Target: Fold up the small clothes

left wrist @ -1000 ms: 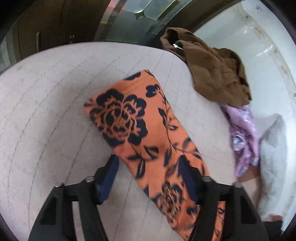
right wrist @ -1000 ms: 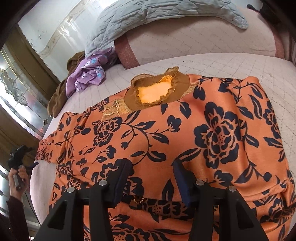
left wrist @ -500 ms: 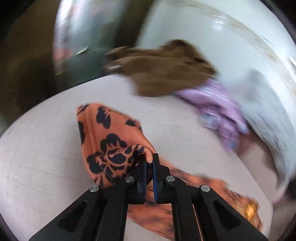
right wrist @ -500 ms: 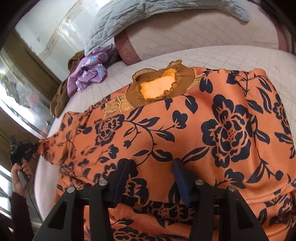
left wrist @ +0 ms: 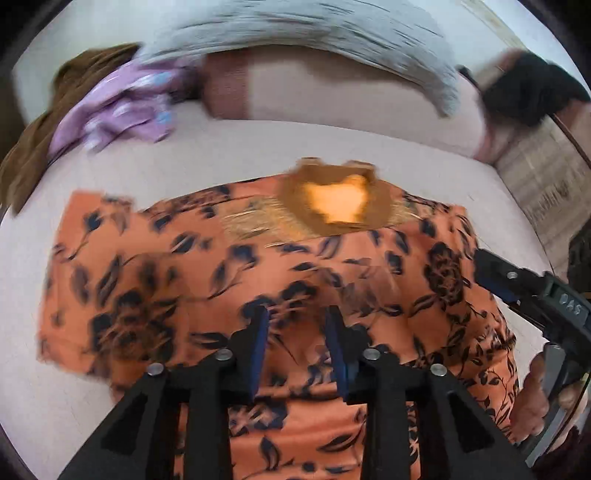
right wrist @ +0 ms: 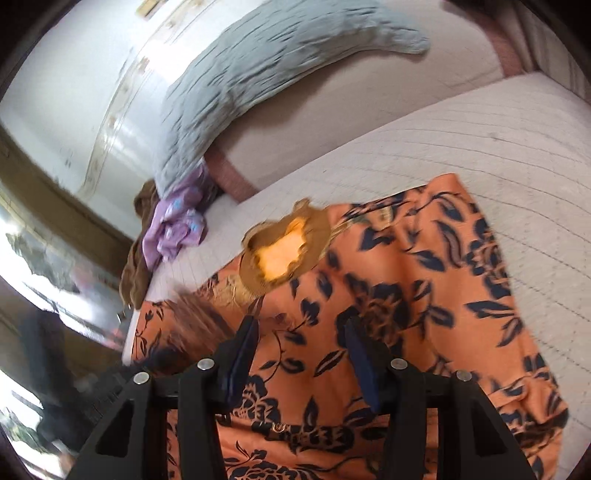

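Orange floral top (left wrist: 303, 266) seemingly beneath left gripper (left wrist: 297, 345)

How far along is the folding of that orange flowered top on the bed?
One step looks done: the orange top's left sleeve lies folded in over the body. Nothing is gripped now: the left gripper, its jaws just opened, and the right gripper both hover open above it. Left: the other side, the lengthwise fold, then the purple and brown garments.

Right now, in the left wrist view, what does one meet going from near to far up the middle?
left gripper → orange flowered top → its brown collar → bare bedcover → pink bolster → grey pillow
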`<state>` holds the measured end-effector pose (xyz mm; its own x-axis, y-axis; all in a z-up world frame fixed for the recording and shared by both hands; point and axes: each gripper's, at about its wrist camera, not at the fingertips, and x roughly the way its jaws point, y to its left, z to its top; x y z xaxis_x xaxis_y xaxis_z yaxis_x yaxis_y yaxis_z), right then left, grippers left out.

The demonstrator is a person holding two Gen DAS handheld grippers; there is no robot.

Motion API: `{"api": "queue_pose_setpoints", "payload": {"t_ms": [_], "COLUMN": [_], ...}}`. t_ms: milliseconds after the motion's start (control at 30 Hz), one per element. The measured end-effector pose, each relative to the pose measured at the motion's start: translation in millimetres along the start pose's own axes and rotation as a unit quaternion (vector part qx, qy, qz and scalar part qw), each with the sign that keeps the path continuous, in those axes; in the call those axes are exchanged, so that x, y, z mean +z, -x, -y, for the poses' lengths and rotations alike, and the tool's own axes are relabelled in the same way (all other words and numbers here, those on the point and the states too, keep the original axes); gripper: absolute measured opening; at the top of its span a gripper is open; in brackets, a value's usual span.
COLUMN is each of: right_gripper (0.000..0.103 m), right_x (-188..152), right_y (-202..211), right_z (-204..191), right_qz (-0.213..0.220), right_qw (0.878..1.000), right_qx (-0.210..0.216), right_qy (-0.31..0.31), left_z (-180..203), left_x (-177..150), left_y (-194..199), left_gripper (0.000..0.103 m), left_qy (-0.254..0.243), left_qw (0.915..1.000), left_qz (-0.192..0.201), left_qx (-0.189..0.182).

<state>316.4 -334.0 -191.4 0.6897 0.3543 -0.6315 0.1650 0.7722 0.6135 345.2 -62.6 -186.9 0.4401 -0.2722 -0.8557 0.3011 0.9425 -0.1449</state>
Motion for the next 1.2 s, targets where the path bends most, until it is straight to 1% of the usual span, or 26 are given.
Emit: {"api": "queue_pose_setpoints", "payload": {"t_ms": [33, 67, 100, 133, 167, 200, 233, 267, 333, 400, 467, 500, 533, 600, 633, 700, 733, 800, 867, 933, 967, 1000, 1033, 1100, 1167, 1200], "right_gripper": [0.059, 0.06, 0.063, 0.063, 0.064, 0.068, 0.071, 0.071, 0.071, 0.071, 0.071, 0.07, 0.07, 0.069, 0.052, 0.02, 0.011, 0.009, 0.009, 0.009, 0.009, 0.008, 0.009, 0.008, 0.008, 0.008], "right_x": [2.1, 3.4, 4.7, 4.8, 3.4, -0.1, -4.5, -8.7, -20.4, -29.5, -36.3, -41.2, -45.5, -48.8, -50.3, -56.3, -60.2, -62.9, -58.1, -50.0, -46.0, -41.5, -37.5, -27.6, -17.0, -11.4], "right_y": [0.1, 0.2, -0.1, -1.4, -4.1, -7.3, -9.6, -16.2, -32.6, -49.9, -67.6, -77.3, -81.2, -85.6, -86.5, -95.5, -96.7, -92.7, -82.1, -64.3, -56.5, -47.5, -39.6, -24.7, -10.2, -3.8], "right_z": [0.3, -0.7, -3.3, -6.0, -10.7, -15.2, -19.3, -25.8, -34.5, -31.4, -25.0, -24.1, -25.2, -34.8, -38.8, -41.8, -41.6, -42.6, -45.0, -47.7, -48.8, -48.5, -47.1, -40.5, -32.5, -27.6], "right_qz": [0.0, -0.002, -0.004, -0.007, -0.017, -0.03, -0.045, -0.059, -0.084, -0.106, -0.129, -0.14, -0.141, -0.127, -0.126, -0.145, -0.142, -0.127, -0.105, -0.072, -0.059, -0.044, -0.033, -0.014, 0.01, 0.021], "right_qw": [1.0, 1.0, 1.0, 0.999, 0.998, 0.997, 0.996, 0.996, 0.995, 0.993, 0.99, 0.987, 0.987, 0.99, 0.99, 0.987, 0.988, 0.991, 0.994, 0.996, 0.997, 0.998, 0.999, 0.999, 1.0, 1.0], "right_qx": [0.004, 0.014, 0.028, 0.039, 0.056, 0.068, 0.073, 0.068, 0.045, 0.041, 0.059, 0.069, 0.072, 0.064, 0.062, 0.064, 0.053, 0.044, 0.04, 0.041, 0.039, 0.036, 0.032, 0.024, 0.006, -0.003], "right_qy": [-0.002, -0.005, -0.008, -0.011, -0.015, -0.016, -0.011, -0.002, 0.017, 0.006, -0.025, -0.039, -0.041, -0.024, -0.016, -0.013, -0.011, -0.002, 0.003, 0.017, 0.023, 0.025, 0.025, 0.024, 0.025, 0.022], "left_z": [-10.3, -18.0, -28.8, -46.7, -57.2, -77.9, -91.6, -114.9, -154.3, -181.4, -198.9, -204.1, -203.2, -200.7, -198.1, -197.1, -198.0, -195.2, -191.6, -192.1, -194.0, -195.1, -194.6, -191.8, -182.2, -176.5], "left_x": [-1.3, 0.1, 1.2, 7.5, 8.2, 9.9, 10.6, 10.0, 3.8, -2.2, -9.4, -9.5, -9.3, -9.4, -9.8, -10.0, -10.7, -12.4, -10.9, -9.5, -10.2, -11.0, -11.8, -12.8, -4.4, -2.5], "left_y": [10.2, 20.0, 34.0, 48.0, 56.5, 64.8, 65.9, 63.1, 52.2, 38.8, 25.3, 14.7, 9.7, -1.5, -7.1, -20.8, -24.9, -22.5, -14.8, -10.7, -8.9, -7.7, -6.9, -4.8, -3.2, -1.5], "left_gripper": [0.039, 0.046, 0.055, 0.059, 0.063, 0.065, 0.066, 0.066, 0.065, 0.065, 0.065, 0.06, 0.056, 0.041, 0.036, 0.01, 0.008, 0.005, 0.005, 0.012, 0.028, 0.038, 0.051, 0.053, 0.054, 0.056], "left_qy": [0.013, 0.023, 0.033, 0.044, 0.052, 0.069, 0.082, 0.102, 0.139, 0.172, 0.191, 0.198, 0.2, 0.192, 0.187, 0.186, 0.193, 0.2, 0.199, 0.211, 0.218, 0.226, 0.229, 0.226, 0.219, 0.213], "left_qw": [0.9998, 0.9993, 0.9978, 0.9943, 0.9903, 0.9822, 0.9772, 0.9707, 0.966, 0.9634, 0.9644, 0.9674, 0.9698, 0.9739, 0.9753, 0.9776, 0.9777, 0.977, 0.9782, 0.9761, 0.9747, 0.9732, 0.9725, 0.9734, 0.9755, 0.9766], "left_qz": [0.014, 0.028, 0.049, 0.076, 0.093, 0.111, 0.113, 0.107, 0.087, 0.067, 0.052, 0.04, 0.035, 0.023, 0.016, 0.0, -0.007, -0.002, 0.01, 0.01, 0.006, 0.004, 0.007, 0.01, 0.02, 0.025], "left_qx": [0.007, 0.013, 0.028, 0.061, 0.089, 0.135, 0.16, 0.189, 0.2, 0.195, 0.175, 0.153, 0.136, 0.119, 0.116, 0.099, 0.082, 0.073, 0.06, 0.053, 0.048, 0.043, 0.041, 0.035, 0.013, 0.006]}}
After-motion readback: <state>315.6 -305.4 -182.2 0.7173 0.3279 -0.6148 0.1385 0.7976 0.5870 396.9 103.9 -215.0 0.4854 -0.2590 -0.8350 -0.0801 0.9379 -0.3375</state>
